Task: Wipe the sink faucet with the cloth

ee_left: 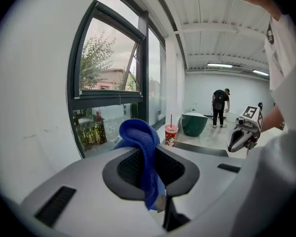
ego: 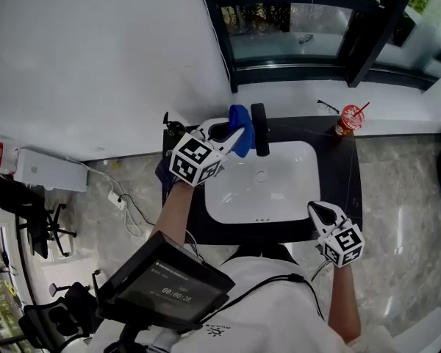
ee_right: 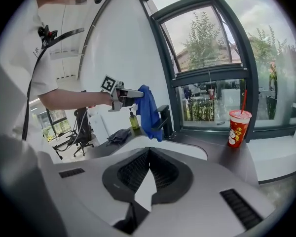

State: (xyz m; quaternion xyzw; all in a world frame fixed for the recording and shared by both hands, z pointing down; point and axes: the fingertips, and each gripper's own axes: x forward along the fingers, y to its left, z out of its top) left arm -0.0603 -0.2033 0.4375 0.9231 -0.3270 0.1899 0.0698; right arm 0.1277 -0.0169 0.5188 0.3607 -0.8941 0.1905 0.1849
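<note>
My left gripper [ego: 231, 134] is shut on a blue cloth [ego: 239, 128], which hangs bunched between its pads [ee_left: 140, 137]. It is raised over the back of the white sink [ego: 228, 204], just left of the black faucet [ego: 259, 129]. In the right gripper view the cloth [ee_right: 147, 110] dangles in front of the faucet [ee_right: 164, 117]; whether they touch I cannot tell. My right gripper [ego: 317, 209] hovers at the sink's front right corner, shut and holding nothing [ee_right: 149, 152].
A red cup with a straw [ego: 347, 120] stands on the black counter [ego: 349, 190] at the back right. A soap bottle [ee_right: 133, 122] and a dark cloth [ee_right: 119, 135] lie left of the faucet. The window sill runs behind the sink. A person stands far off [ee_left: 219, 105].
</note>
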